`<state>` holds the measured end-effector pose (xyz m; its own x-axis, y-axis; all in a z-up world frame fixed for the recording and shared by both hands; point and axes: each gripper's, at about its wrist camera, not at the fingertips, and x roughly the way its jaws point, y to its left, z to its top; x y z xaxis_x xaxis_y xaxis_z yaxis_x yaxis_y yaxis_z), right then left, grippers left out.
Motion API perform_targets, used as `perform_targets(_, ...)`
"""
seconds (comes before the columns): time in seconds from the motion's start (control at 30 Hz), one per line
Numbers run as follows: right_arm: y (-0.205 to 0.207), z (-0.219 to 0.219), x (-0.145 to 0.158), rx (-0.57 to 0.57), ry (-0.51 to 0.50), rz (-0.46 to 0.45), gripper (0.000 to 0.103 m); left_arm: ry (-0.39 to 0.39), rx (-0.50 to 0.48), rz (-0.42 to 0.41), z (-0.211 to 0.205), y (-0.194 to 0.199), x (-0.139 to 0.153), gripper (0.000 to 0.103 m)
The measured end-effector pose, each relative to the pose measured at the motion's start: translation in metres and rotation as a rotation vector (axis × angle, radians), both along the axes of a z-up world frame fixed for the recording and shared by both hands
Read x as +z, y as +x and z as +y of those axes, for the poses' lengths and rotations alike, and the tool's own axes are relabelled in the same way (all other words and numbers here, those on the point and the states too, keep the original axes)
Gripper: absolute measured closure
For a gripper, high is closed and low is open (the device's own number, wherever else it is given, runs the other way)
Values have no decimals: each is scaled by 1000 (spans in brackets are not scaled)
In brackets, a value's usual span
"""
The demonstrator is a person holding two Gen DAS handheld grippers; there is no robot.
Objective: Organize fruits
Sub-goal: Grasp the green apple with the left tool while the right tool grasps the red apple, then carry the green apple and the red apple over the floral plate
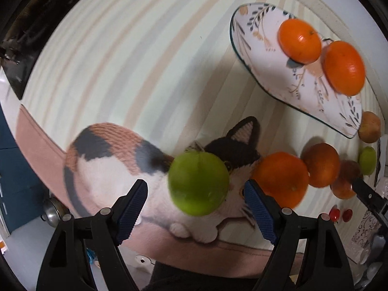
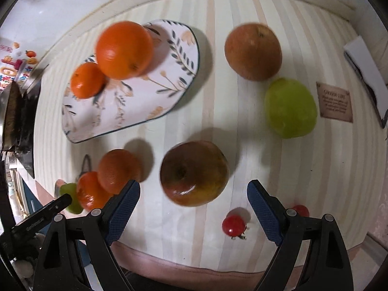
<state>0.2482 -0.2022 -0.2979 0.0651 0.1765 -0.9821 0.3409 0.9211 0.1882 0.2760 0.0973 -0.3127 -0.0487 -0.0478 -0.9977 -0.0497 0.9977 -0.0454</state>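
The left gripper (image 1: 195, 191) has its jaws spread wide, with a green fruit (image 1: 198, 183) lying between them but not pinched, on the cat picture of a striped cloth (image 1: 121, 48) covering the desk. The right gripper (image 2: 194, 192) is likewise spread, hovering around a red-green apple (image 2: 194, 173) without touching it. Both seem poised to pick up a fruit; the next move would be closing on it, then carrying it to the flowered plate (image 2: 126, 101), which lies well apart. Counting in the right view: two oranges (image 2: 123, 49) on the plate, two more beside the left gripper, two apples counting a brownish one (image 2: 253, 51), two green fruits counting one (image 2: 289, 108) far right, and two small tomatoes (image 2: 234, 225) near the jaws.
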Motion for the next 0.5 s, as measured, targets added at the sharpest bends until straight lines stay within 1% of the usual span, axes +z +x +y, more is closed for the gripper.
perform_targets(0.03, 1, 1, -4, 1, 14, 0, 11, -3, -1, 0, -2, 1, -3, 23)
perform_targets(0.07, 3, 1, -7, 4, 17, 3, 11, -4, -4, -4, -4, 1, -5, 32)
perform_targets(0.1, 5, 2, -11, 6, 13, 6, 11, -3, -5, -7, -7, 2, -8, 39)
perform_targets(0.13, 7, 3, -15, 7, 12, 8, 12, 9, -6, -13, -9, 2, -10, 43)
perform_targets(0.2, 10, 4, -24, 11, 11, 21, 22, 40, -16, -34, -10, 3, -12, 50)
perform_targets(0.23, 12, 4, -30, 13, 13, 35, 32, 50, -20, -45, -10, 3, -12, 51)
perform_targets(0.33, 9, 6, -33, 27, 17, 27, 33, 26, -11, -40, -7, 0, -11, 51)
perform_targets(0.43, -1, 11, -34, 60, 28, 56, 33, 37, -32, -45, -7, -15, -7, 51)
perform_targets(0.5, -10, 16, -34, 81, 39, 75, 33, 21, -36, -23, -9, -31, -7, 51)
